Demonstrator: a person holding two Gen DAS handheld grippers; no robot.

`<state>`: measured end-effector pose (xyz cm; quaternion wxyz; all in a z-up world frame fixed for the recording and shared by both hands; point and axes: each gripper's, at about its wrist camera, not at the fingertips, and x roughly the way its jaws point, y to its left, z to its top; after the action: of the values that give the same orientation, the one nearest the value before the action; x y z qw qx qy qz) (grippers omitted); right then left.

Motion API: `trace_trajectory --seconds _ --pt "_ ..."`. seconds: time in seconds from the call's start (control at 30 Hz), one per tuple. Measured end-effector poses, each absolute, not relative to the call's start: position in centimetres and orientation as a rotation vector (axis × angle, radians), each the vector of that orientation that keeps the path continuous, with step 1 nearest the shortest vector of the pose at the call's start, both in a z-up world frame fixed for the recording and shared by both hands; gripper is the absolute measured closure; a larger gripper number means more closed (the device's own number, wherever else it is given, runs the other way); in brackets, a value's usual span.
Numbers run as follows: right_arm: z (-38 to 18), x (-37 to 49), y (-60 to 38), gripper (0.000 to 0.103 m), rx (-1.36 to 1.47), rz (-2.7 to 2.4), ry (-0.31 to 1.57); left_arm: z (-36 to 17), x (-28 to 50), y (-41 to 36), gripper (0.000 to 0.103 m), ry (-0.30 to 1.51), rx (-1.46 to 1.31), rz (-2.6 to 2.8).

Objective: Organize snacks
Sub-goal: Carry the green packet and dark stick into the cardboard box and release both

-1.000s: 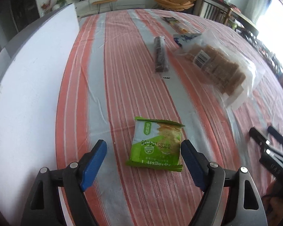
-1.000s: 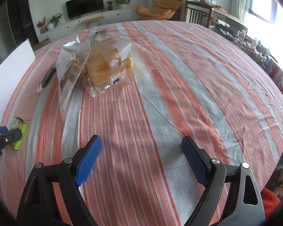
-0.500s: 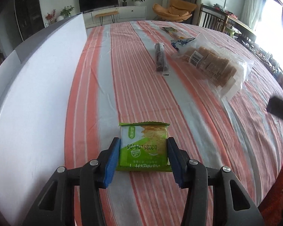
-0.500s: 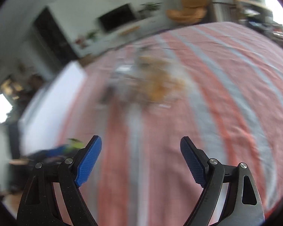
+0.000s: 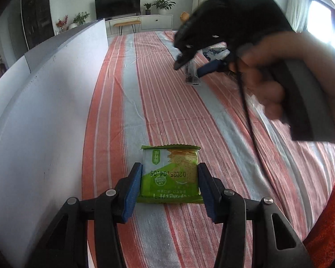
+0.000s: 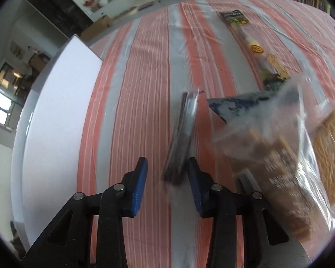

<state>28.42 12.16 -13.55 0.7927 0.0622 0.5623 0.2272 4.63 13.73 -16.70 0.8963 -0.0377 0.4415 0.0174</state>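
Observation:
My left gripper (image 5: 169, 186) is shut on a green cracker packet (image 5: 170, 174) that lies on the striped tablecloth. My right gripper (image 6: 167, 183) is partly closed, with its jaws either side of the near end of a dark wrapped snack bar (image 6: 181, 138); the left pad stands clear of the bar. In the left wrist view the right gripper (image 5: 189, 67) hovers over the same bar (image 5: 191, 78) further up the table, held by a hand.
A white box wall (image 5: 44, 102) runs along the table's left side and also shows in the right wrist view (image 6: 55, 122). A clear bag of bread slices (image 6: 285, 160), a blue packet (image 6: 239, 105) and a long printed snack packet (image 6: 254, 44) lie to the right.
My left gripper closed on the green packet. My right gripper swung left across the table to the dark snack bar and narrowed its jaws around it.

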Motion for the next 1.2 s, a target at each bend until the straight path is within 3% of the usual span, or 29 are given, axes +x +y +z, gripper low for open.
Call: trace_trajectory --seconds 0.03,0.1,0.13,0.5,0.73,0.9,0.93,0.97,1.0,1.07,1.2 --pt "-13.5 28.4 12.9 0.057 0.096 0.479 1.202 -16.7 4.6 13.7 0.054 0.914 -0.075 0.035" --pt "-13.3 28.5 14.7 0.080 -0.016 0.440 1.190 -16.7 4.6 14.0 0.054 0.916 -0.090 0.028" --pt "-13.4 28.2 14.8 0.084 -0.005 0.456 1.196 -16.6 4.6 14.1 0.054 0.919 -0.101 0.015" --pt "-8.4 16.8 3.1 0.085 0.184 0.721 1.082 -15.5 3.0 13.8 0.054 0.914 -0.183 -0.061" --pt "-14.7 11.7 -2.1 0.088 0.047 0.576 1.186 -16.0 3.2 12.7 0.054 0.940 -0.182 -0.071" --pt "-14.5 12.1 0.9 0.078 -0.121 0.556 1.151 -15.3 2.8 12.2 0.054 0.934 -0.156 -0.072" --pt "-14.6 12.6 1.6 0.062 -0.147 0.547 1.153 -15.1 2.6 12.0 0.054 0.932 -0.151 -0.071" --pt "-14.5 12.7 2.1 0.054 -0.159 0.540 1.148 -14.9 2.4 12.0 0.054 0.930 -0.149 -0.070" --pt "-14.8 13.2 2.6 0.057 -0.167 0.534 1.145 -14.7 2.1 11.9 0.054 0.928 -0.148 -0.070" --pt "-15.3 13.4 1.7 0.085 -0.138 0.501 1.122 -14.2 1.9 11.9 0.054 0.923 -0.152 -0.072" --pt "-15.8 13.7 -3.3 0.085 0.257 0.581 1.139 -12.2 1.4 11.9 0.054 0.888 -0.159 -0.090"
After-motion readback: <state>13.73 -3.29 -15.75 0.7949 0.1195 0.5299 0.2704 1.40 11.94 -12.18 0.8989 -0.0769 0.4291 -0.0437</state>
